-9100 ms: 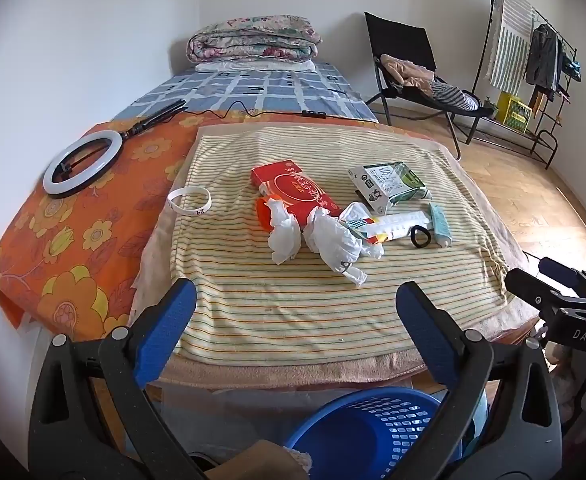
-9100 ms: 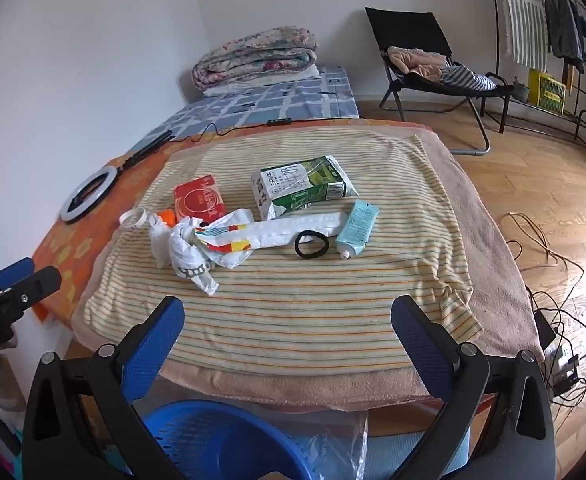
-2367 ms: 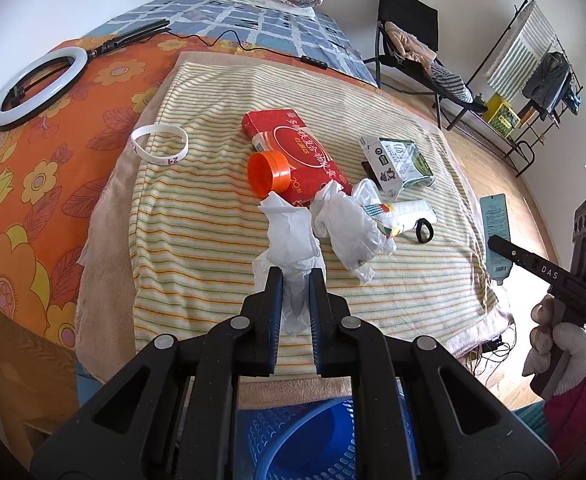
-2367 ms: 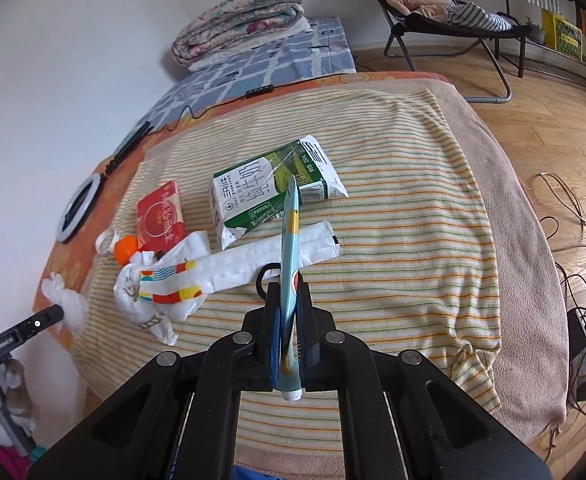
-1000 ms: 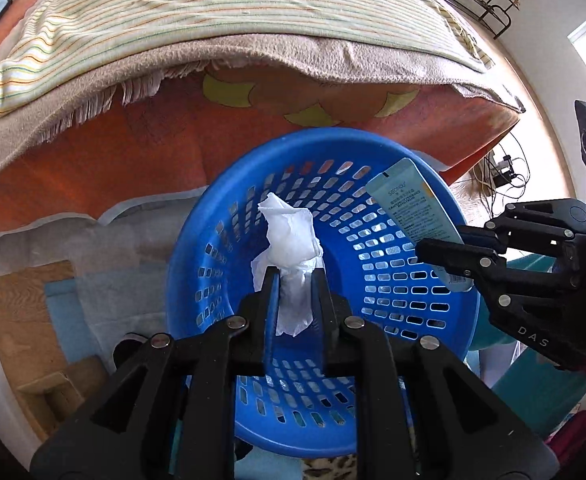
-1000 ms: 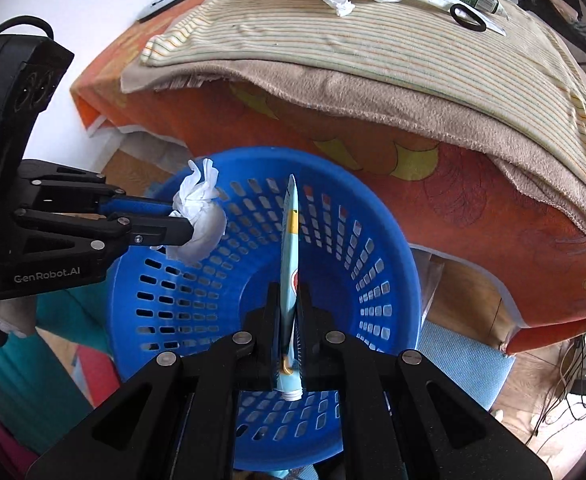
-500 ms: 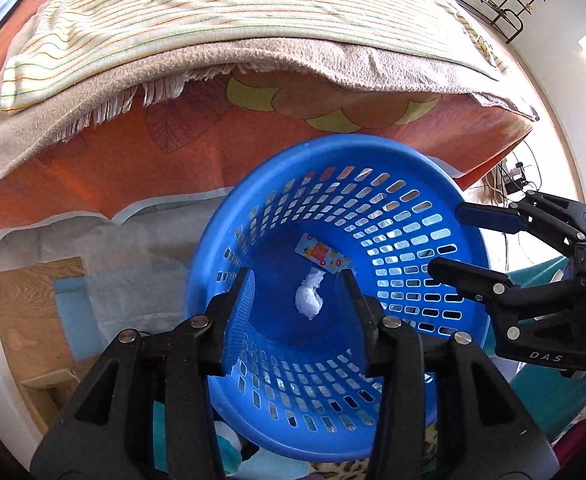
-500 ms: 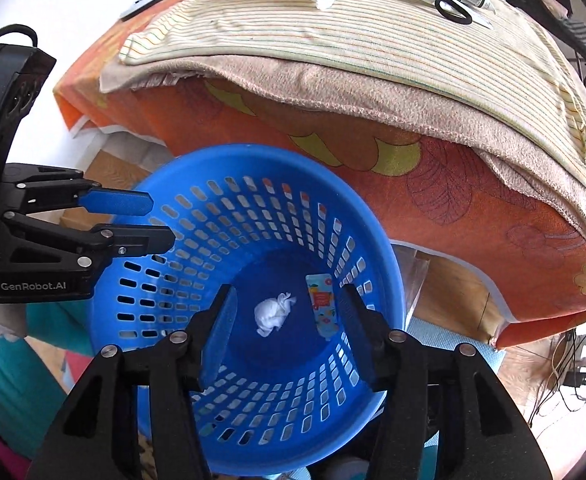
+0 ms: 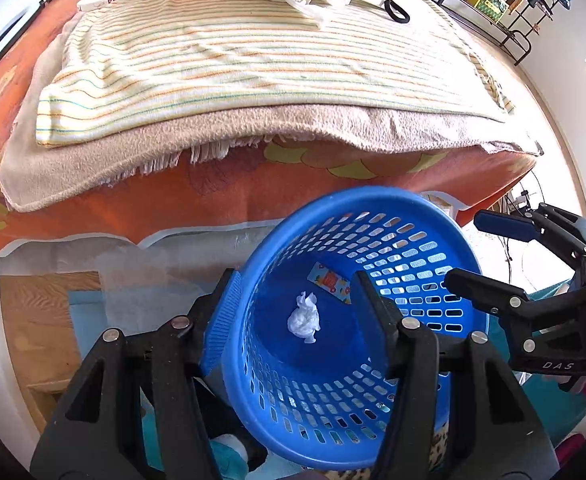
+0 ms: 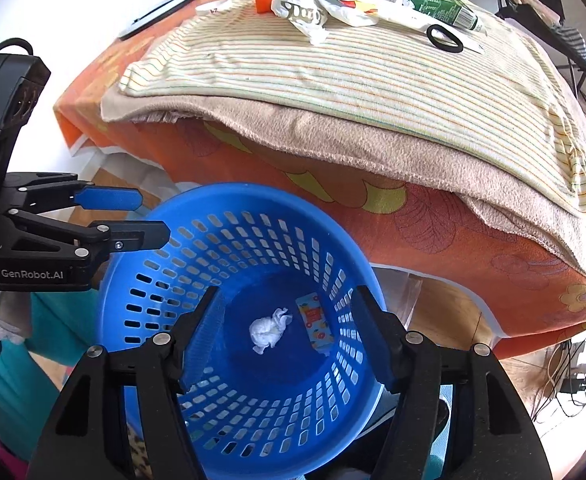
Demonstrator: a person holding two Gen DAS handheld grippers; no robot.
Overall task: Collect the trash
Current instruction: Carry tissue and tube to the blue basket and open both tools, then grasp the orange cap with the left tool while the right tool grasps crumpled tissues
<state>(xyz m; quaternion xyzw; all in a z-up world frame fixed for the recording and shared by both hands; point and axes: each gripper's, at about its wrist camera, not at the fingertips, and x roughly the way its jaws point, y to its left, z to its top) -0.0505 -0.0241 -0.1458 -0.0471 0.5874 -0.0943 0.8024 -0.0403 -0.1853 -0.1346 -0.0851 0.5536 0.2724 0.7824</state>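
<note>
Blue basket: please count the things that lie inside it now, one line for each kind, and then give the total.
Crumpled white tissue: 1
Flat tube with fruit print: 1
Total in the blue basket: 2
</note>
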